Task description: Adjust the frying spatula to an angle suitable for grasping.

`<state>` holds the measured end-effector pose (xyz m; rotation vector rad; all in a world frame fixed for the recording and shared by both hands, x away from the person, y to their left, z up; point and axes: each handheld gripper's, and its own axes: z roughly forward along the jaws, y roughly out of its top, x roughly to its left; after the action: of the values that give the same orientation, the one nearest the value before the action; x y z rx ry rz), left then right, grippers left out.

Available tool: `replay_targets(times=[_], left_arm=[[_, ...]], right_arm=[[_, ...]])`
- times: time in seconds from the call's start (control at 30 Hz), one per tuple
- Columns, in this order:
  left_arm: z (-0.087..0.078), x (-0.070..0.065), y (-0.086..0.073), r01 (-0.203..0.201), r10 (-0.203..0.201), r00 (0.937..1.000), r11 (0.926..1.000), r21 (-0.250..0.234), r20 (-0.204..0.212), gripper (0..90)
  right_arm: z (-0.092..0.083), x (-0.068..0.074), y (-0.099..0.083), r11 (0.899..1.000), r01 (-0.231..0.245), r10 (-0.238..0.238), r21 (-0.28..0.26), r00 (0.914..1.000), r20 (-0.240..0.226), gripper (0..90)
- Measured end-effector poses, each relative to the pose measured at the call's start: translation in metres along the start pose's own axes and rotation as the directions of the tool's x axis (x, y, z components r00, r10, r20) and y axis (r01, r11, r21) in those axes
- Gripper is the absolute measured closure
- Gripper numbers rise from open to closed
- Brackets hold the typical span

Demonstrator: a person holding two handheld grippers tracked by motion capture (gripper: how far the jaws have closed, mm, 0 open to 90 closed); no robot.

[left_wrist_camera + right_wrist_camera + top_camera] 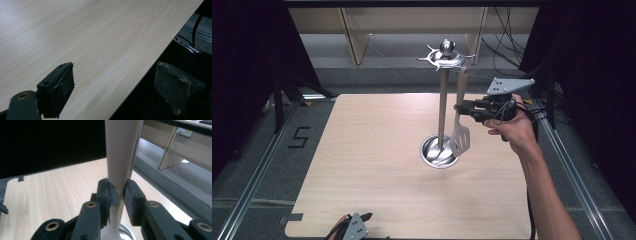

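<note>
Steel rack [442,100] stands on the wooden table [362,165], its round dish [432,155] at the foot holding just the post. Beside the post, a slotted spatula [459,137] hangs upright, blade over the dish rim, clamped at its handle by the right gripper [460,107]. Left gripper [362,220] waits at the table's near edge, jaws apart with nothing between them.

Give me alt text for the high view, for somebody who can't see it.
A person's right hand holds a tool clamped on the handle of a slotted spatula, which hangs upright beside the pole of a metal utensil stand on a light wooden table. The left tool rests at the table's near edge.
</note>
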<state>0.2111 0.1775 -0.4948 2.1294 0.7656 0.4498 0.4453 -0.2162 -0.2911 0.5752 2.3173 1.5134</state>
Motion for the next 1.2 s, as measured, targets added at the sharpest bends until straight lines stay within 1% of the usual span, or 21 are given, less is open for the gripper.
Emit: replay_targets(times=[0.07,0.1,0.13,0.17,0.2,0.27,0.3,0.33,0.4,0.47,0.6,0.63,0.73,0.77,0.93,0.97,1.0,1.03,1.07,1.13,1.2], left_arm=[[0.000,0.000,0.000,-0.002,0.002,1.0000,1.0000,0.000,-0.001,15.4],[0.001,-0.001,0.000,0.020,-0.020,0.9998,0.9997,-0.013,-0.001,15.4],[0.000,0.000,0.000,0.015,-0.015,0.9999,0.9999,-0.006,-0.004,15.4],[0.000,0.000,0.000,0.015,-0.015,0.9999,0.9999,-0.006,-0.004,15.4],[0.000,0.000,0.000,0.009,-0.009,0.9999,0.9999,-0.006,-0.006,15.4],[0.000,0.001,0.000,-0.003,0.003,1.0000,1.0000,0.001,-0.003,15.4],[0.000,0.000,0.000,0.002,-0.002,1.0000,1.0000,0.002,0.000,15.4],[0.000,-0.001,0.000,0.023,-0.023,0.9997,0.9997,0.008,0.011,15.4],[0.000,-0.001,0.000,0.024,-0.024,0.9997,0.9997,0.006,0.007,15.4],[0.001,-0.001,0.000,0.031,-0.031,0.9995,0.9995,-0.009,0.003,15.4],[-0.001,0.001,0.001,-0.010,0.010,0.9999,0.9999,-0.002,-0.006,15.4],[-0.001,0.000,0.000,0.015,-0.015,0.9999,0.9998,0.008,0.003,15.4],[0.000,0.000,0.001,0.005,-0.005,1.0000,0.9997,-0.022,0.002,15.4],[0.000,-0.001,0.000,0.034,-0.034,0.9994,0.9994,-0.006,0.008,15.4],[-0.001,0.000,0.000,0.016,-0.016,0.9997,0.9999,0.003,-0.017,15.4],[-0.001,0.002,0.001,-0.014,0.014,0.9999,0.9999,0.002,-0.007,15.4],[-0.001,0.002,0.001,-0.014,0.014,0.9999,0.9999,0.002,-0.007,15.4],[0.000,-0.003,0.001,0.026,-0.026,0.9996,0.9992,-0.029,-0.010,15.4],[-0.001,-0.001,0.001,-0.011,0.011,0.9998,0.9999,-0.009,-0.018,15.4],[-0.001,-0.006,0.003,0.015,-0.015,0.9998,0.9995,-0.029,-0.011,15.4],[-0.002,-0.006,0.003,0.012,-0.012,0.9999,0.9996,-0.024,-0.004,15.4]], right_arm=[[-0.002,0.001,-0.001,1.000,-0.012,0.012,-0.001,0.9999,0.003,73.5],[-0.003,0.000,-0.001,1.000,0.013,-0.013,-0.013,0.9998,0.017,72.5],[-0.003,0.002,-0.002,1.000,-0.014,0.014,-0.011,0.9997,0.019,71.4],[-0.003,0.002,-0.002,1.000,-0.014,0.014,-0.011,0.9997,0.019,71.4],[-0.005,0.004,-0.004,1.000,-0.004,0.004,-0.012,0.9985,0.054,69.0],[-0.006,0.005,-0.004,1.000,-0.004,0.004,-0.001,0.9991,0.043,68.4],[-0.009,0.007,-0.007,1.000,0.022,-0.021,-0.012,0.9979,0.062,66.0],[-0.011,0.011,-0.009,1.000,0.010,-0.010,-0.004,0.9978,0.066,64.5],[-0.012,0.013,-0.010,1.000,0.013,-0.012,-0.005,0.9975,0.070,63.1],[-0.015,0.017,-0.016,1.000,0.023,-0.023,-0.003,0.9947,0.101,59.7],[-0.019,0.027,-0.026,0.999,0.032,-0.033,0.010,0.9867,0.159,52.8],[-0.021,0.031,-0.031,0.999,0.029,-0.032,0.017,0.9805,0.194,51.0],[-0.022,0.034,-0.037,0.999,0.047,-0.052,0.026,0.9772,0.206,50.5],[-0.023,0.038,-0.042,0.999,0.046,-0.050,0.023,0.9733,0.224,49.0],[-0.024,0.042,-0.053,0.999,0.029,-0.032,0.017,0.9714,0.235,47.6],[-0.023,0.042,-0.057,0.999,0.016,-0.023,0.032,0.9771,0.212,46.6],[-0.022,0.042,-0.058,0.999,0.027,-0.033,0.034,0.9746,0.222,46.5],[-0.022,0.042,-0.060,0.999,0.016,-0.023,0.030,0.9751,0.221,46.5],[-0.022,0.042,-0.060,0.999,0.016,-0.023,0.030,0.9751,0.221,46.5],[-0.025,0.043,-0.064,0.999,0.018,-0.027,0.040,0.9757,0.218,45.3],[-0.025,0.043,-0.066,0.999,0.022,-0.030,0.039,0.9753,0.219,44.6]])
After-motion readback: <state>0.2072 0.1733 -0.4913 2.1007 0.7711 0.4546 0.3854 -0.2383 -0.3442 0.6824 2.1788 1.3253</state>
